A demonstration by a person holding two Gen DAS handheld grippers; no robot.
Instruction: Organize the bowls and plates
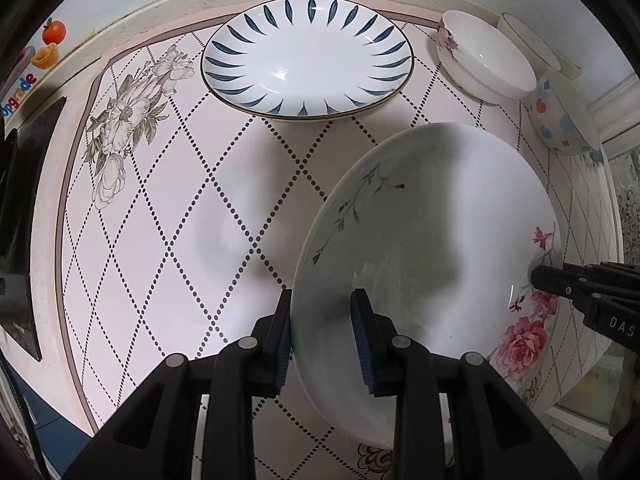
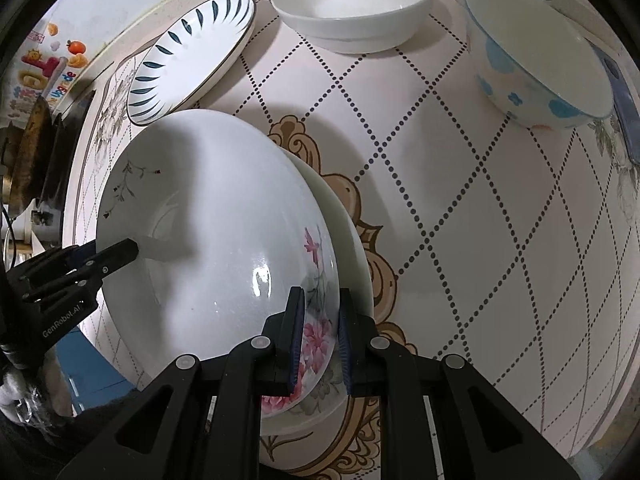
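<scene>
White porcelain with pink roses fills the middle of what we see: a rose plate [image 1: 432, 248], wide and shallow, is held between our two tools above the table [image 1: 168, 216]. Our left tool [image 1: 322, 340] points down and pinches the plate's near rim, one blue pad inside the dish and the other on its outer edge, the jaws narrowed onto it. Our right tool [image 2: 320, 340] grips the opposite rim the same way, right over the painted rose cluster, its pads set close with the rim between them. In the right wrist view a second pale rim [image 2: 352, 236] shows just beyond the held plate, though we cannot tell whether it is another dish beneath or the plate's own underside. The table wears a pink cloth crossed by dotted diamond lines, with a grey flower print at one side and a tan scrolled ornament near the held plate. Farther back on it lies a blue-leaf plate [image 1: 308, 56], flat and well apart from the one we hold. Beside that sits a white bowl [image 1: 484, 60] with a small floral sprig on its wall, tilted in the left wrist view. Near it stands a spotted bowl [image 2: 536, 52] with blue and orange shapes on its outside. Against the wall on the far side we see colourful fruit stickers [image 1: 50, 42].
</scene>
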